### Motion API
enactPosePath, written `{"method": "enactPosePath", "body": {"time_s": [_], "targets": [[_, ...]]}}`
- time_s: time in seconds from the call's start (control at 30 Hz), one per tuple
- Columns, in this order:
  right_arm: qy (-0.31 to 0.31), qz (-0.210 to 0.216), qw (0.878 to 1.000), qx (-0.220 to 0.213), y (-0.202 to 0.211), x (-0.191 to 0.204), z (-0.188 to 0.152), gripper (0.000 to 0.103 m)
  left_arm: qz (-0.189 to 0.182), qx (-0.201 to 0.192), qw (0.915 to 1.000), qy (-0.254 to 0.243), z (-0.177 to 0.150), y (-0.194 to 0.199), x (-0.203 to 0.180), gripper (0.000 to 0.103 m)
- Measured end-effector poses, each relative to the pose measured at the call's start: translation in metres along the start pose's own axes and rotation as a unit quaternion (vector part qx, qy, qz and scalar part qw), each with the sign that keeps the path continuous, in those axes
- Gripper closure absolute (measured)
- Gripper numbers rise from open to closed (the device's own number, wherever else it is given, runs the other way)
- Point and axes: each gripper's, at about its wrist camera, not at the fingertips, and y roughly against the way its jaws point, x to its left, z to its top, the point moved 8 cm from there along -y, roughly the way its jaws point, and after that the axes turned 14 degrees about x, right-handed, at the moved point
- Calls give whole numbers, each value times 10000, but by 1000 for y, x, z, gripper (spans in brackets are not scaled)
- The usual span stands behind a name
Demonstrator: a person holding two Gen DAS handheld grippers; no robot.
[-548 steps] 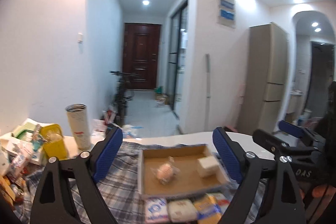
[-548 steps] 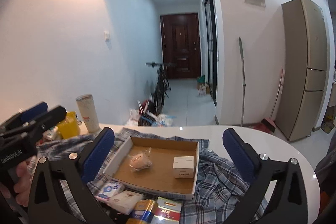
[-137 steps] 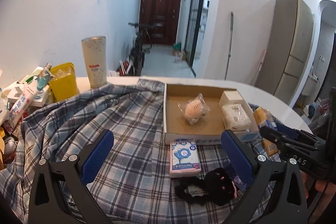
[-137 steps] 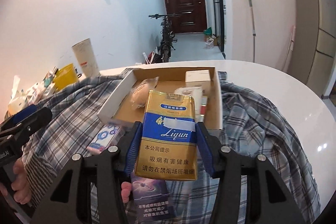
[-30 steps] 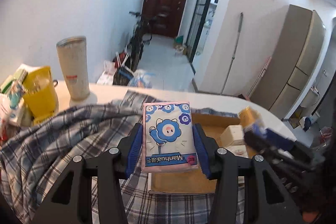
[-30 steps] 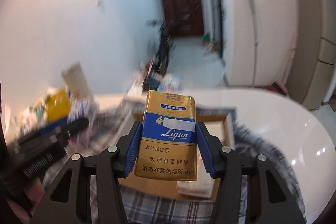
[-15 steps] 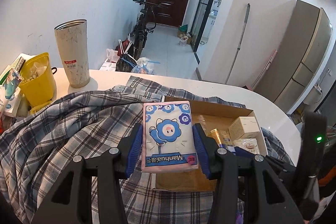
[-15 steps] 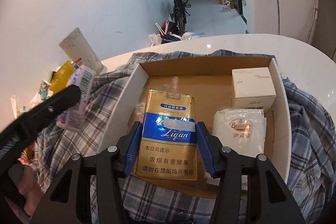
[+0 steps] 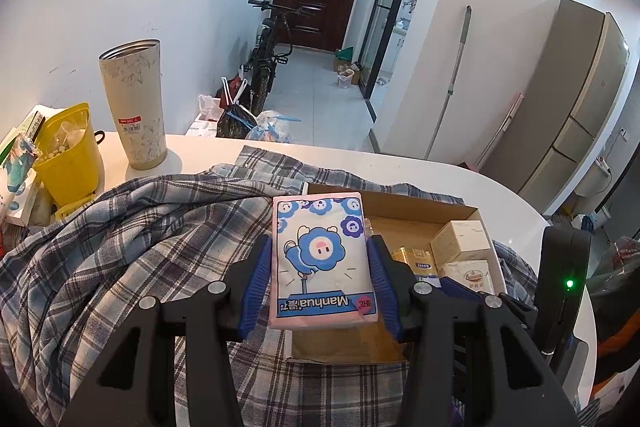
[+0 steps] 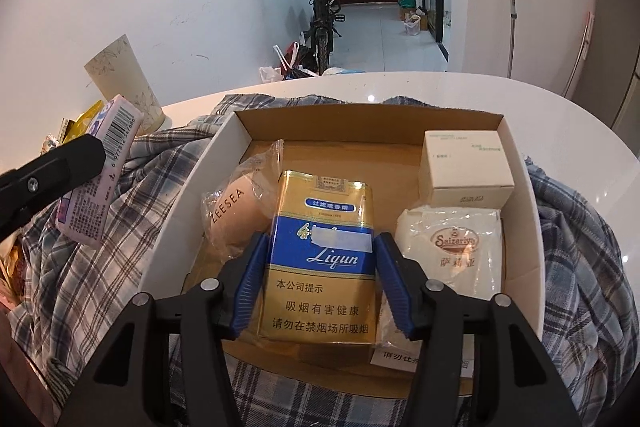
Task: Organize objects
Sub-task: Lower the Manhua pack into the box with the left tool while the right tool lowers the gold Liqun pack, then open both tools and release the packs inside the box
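Two grippers are in view, each clamped on a flat pack. Left gripper point(image 9: 319, 277): blue pads pressed against both long sides of a tissue pack point(image 9: 322, 259) printed with blue flowers and the word Manhua; the pack is held above the near left part of the cardboard box point(image 9: 420, 205). Right gripper point(image 10: 318, 281): jaws closed on a gold and blue cigarette pack point(image 10: 320, 259) marked Ligun, held inside the outline of the same cardboard box point(image 10: 518, 163), over its middle; whether the pack touches the box floor cannot be told. Box contents: a bagged beige sponge point(image 10: 236, 215) marked ZEESEA at the left, touching the cigarette pack's left edge; a small cream carton point(image 10: 466, 163) in the far right corner; a white sachet point(image 10: 454, 251) marked Saizeriya just in front of the carton. The box sits on a plaid shirt point(image 9: 132, 247) spread over a white table point(image 9: 460, 175). A tall tumbler point(image 9: 134, 103) and a yellow cup point(image 9: 70, 155) stand at the table's left.
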Motion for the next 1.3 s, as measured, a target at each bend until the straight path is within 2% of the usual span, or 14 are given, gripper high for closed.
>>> {"method": "enactPosePath", "body": {"time_s": [0.17, 0.37, 0.47, 0.57, 0.63, 0.77, 0.87, 0.97, 1.13, 1.3], "targets": [[-128, 62, 9998, -126, 5, -3, 2, 35, 25, -94, 9999, 49, 3, 4, 5, 52], [-313, 219, 9986, -370, 36, -11, 8, 35, -70, -28, 10000, -1, 3, 4, 2, 52], [-435, 87, 9974, -564, 62, -24, 12, 34, -126, 103, 9998, -98, 0, 0, -4, 52], [-625, -118, 9947, -805, 85, -42, 12, 24, -184, 370, 9990, -161, -6, -10, -9, 52], [-645, -226, 9937, -889, 92, -51, 11, 23, -189, 582, 9979, -210, -11, -20, -12, 52], [-801, -401, 9908, -1018, 90, -68, 6, 23, -142, 799, 9961, -338, -20, -34, -18, 52], [-782, -232, 9937, -774, 77, -69, 4, 23, -303, 868, 9949, -407, -24, -43, -27, 52], [-664, -265, 9947, -735, 71, -65, 0, 23, -238, 979, 9936, -518, -27, -57, -32, 52], [-467, -476, 9946, -794, 71, -63, -4, 23, -207, 1104, 9927, -437, -32, -76, -26, 52], [-472, -434, 9950, -759, 70, -65, -4, 23, -191, 1134, 9926, -401, -34, -81, -21, 52]]}}
